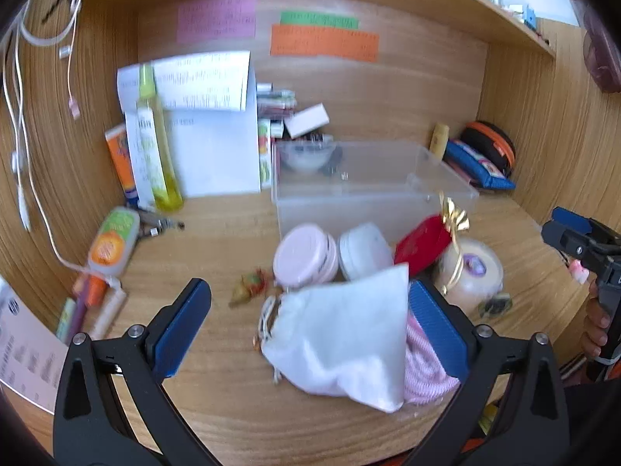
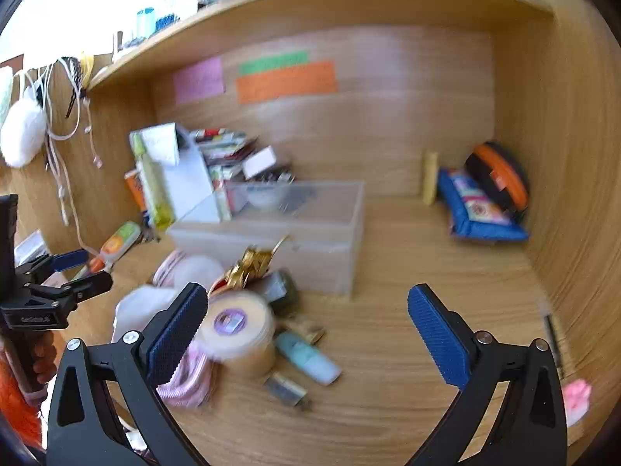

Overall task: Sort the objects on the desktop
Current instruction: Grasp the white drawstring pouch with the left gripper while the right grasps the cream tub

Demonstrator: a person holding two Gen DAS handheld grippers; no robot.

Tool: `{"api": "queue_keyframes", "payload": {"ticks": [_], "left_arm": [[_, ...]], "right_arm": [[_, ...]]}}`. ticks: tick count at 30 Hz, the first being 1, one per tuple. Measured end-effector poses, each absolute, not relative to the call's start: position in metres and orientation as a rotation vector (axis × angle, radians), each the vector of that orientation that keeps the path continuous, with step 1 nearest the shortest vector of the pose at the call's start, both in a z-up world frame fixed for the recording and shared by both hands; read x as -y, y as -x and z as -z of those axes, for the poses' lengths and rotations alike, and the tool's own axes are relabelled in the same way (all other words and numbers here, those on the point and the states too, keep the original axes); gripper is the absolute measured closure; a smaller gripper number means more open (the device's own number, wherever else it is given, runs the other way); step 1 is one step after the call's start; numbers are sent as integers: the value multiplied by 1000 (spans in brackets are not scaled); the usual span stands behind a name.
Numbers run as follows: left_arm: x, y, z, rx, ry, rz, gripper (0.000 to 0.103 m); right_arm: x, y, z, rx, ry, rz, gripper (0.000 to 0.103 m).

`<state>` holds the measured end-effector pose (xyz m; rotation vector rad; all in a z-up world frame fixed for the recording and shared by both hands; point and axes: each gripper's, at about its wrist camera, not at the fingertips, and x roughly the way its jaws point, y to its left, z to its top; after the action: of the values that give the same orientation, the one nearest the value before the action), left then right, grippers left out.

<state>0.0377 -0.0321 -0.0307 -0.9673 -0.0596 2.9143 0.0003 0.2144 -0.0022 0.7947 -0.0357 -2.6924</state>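
Note:
A clear plastic bin (image 1: 372, 194) stands mid-desk, also in the right wrist view (image 2: 295, 229). In front of it lie a pink-lidded jar (image 1: 304, 254), a white-lidded jar (image 1: 365, 250), a red pouch with a gold bow (image 1: 423, 240), a cream candle jar (image 1: 471, 275), a white drawstring bag (image 1: 341, 338) and a pink striped cloth (image 1: 423, 369). My left gripper (image 1: 310, 330) is open, its fingers either side of the white bag. My right gripper (image 2: 306, 334) is open and empty, above the candle jar (image 2: 238, 330), a pale blue tube (image 2: 308, 357) and a small dark bottle (image 2: 287, 388).
Bottles and papers (image 1: 186, 132) lean at the back left beside a stack of small boxes (image 1: 279, 112). A blue pouch (image 2: 477, 209) and an orange-black case (image 2: 500, 178) lie back right. Cables (image 1: 23, 116) hang on the left wall. A shelf (image 2: 310, 4) runs overhead.

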Motion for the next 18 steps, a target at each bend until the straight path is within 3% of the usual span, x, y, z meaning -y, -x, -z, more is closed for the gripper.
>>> {"api": "queue_keyframes", "payload": {"ticks": [18], "left_arm": [[33, -5, 93, 236, 1267, -2647, 0]], "right_arm": [[-166, 20, 57, -160, -1011, 2555, 3]]}}
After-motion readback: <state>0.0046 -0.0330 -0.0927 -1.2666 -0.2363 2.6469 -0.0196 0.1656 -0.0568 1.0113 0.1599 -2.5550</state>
